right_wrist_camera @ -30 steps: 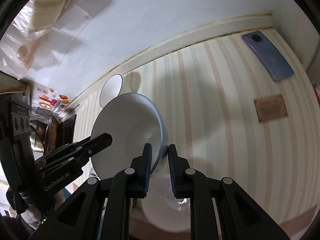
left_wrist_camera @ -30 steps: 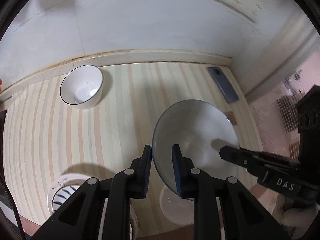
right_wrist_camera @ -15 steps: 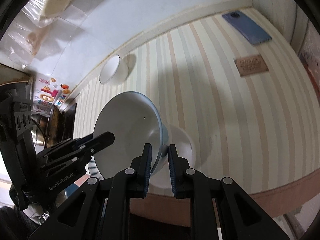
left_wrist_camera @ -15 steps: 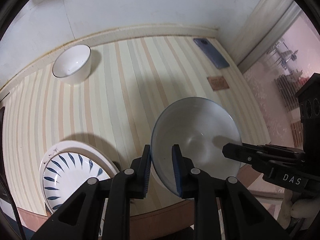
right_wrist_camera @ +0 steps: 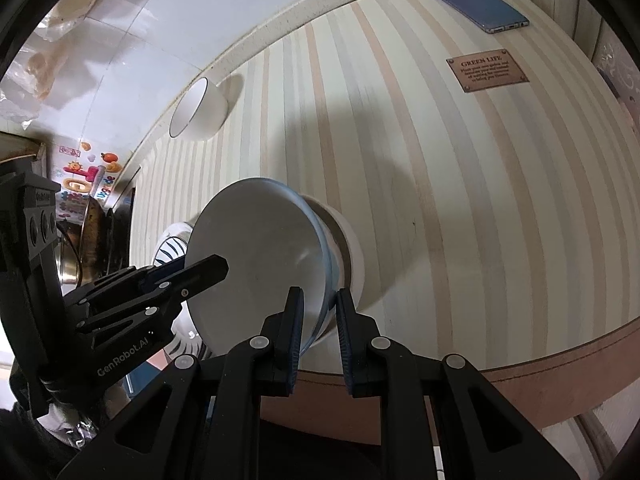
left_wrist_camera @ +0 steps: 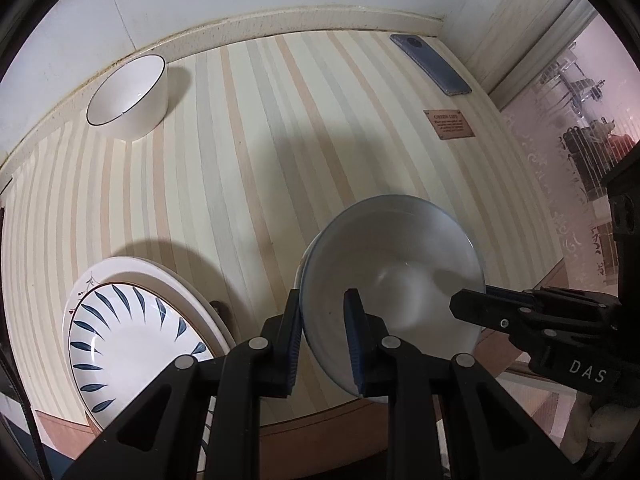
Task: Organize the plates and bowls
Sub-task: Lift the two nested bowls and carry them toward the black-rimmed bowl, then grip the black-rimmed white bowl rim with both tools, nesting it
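Brown plaque (right_wrist_camera: 487, 70) lettering legible, right wrist only

Over the last second the grey-blue bowl (left_wrist_camera: 394, 276), pinched at its rim on opposite sides by the left gripper (left_wrist_camera: 323, 332) and the right gripper (right_wrist_camera: 318, 332), has travelled away from the wall toward the near edge of the striped table (left_wrist_camera: 248, 152). The small white bowl (left_wrist_camera: 128, 98) with the dark rim, once close ahead of the left fingers, now sits far ahead and to their left. The blue-leaf plate (left_wrist_camera: 132, 336), earlier a sliver beside the left fingers, now shows almost whole just to their left. The blue phone (right_wrist_camera: 476, 4) and brown plaque (right_wrist_camera: 486, 70) have receded ahead and right of the right fingers. A white bowl (right_wrist_camera: 352, 248) now shows directly behind the held bowl.
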Demonstrator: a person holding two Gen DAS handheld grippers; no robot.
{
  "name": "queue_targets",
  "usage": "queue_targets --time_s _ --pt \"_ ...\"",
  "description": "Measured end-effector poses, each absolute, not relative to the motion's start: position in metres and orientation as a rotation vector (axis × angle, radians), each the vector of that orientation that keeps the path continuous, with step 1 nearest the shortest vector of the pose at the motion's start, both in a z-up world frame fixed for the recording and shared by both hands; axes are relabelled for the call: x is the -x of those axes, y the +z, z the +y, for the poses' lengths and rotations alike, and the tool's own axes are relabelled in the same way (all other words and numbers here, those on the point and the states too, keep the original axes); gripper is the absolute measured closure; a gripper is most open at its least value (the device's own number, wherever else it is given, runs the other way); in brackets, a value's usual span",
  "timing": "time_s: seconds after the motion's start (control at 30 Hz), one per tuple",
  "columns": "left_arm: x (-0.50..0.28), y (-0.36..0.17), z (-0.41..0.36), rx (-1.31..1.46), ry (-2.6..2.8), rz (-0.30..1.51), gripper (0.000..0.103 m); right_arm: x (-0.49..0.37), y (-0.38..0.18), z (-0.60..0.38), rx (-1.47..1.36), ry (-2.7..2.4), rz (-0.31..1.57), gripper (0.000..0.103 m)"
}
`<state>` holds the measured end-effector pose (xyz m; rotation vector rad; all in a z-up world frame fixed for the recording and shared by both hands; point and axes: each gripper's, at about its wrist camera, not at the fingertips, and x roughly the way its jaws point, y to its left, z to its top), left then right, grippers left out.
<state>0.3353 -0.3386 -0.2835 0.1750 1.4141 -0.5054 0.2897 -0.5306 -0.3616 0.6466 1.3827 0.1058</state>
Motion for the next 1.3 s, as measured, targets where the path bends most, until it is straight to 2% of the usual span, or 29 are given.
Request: queue_targets --time_s 0.93,1.13,1.17,1.2,1.23,1.27,1.3 --pt "-0.336 -0.294 -0.333 -0.158 -0.488 1.442 0.085 -0.3 -0.366 -0.526 -0.614 0.091 1.437 0.084" --pt "-0.345 -0.262 -0.313 -0.087 -0.489 1.399 0.084 -0.309 -0.353 -0.535 -0.643 0.079 1.446 0.084" --pt "-0.352 -0.252 -0.307 -0.073 -0.48 1.378 0.084 -0.315 -0.346 -0.538 -0.655 0.078 1.438 0.083" --pt "-0.358 -0.246 -0.302 -0.06 -0.467 1.364 0.077 -0.32 -0.34 -0.54 -0.665 0.079 1.426 0.081" --pt "-0.369 -0.239 -0.294 -0.037 -0.447 1.351 0.074 -0.326 -0.335 -0.54 -0.672 0.082 1.413 0.074" --pt "-0.378 -0.236 -0.287 -0.019 -0.432 1.344 0.073 -0.338 -0.329 -0.539 -0.678 0.094 1.402 0.062" --pt "-0.395 -0.234 -0.277 0.01 -0.407 1.336 0.073 -0.347 -0.325 -0.538 -0.685 0.104 1.394 0.057"
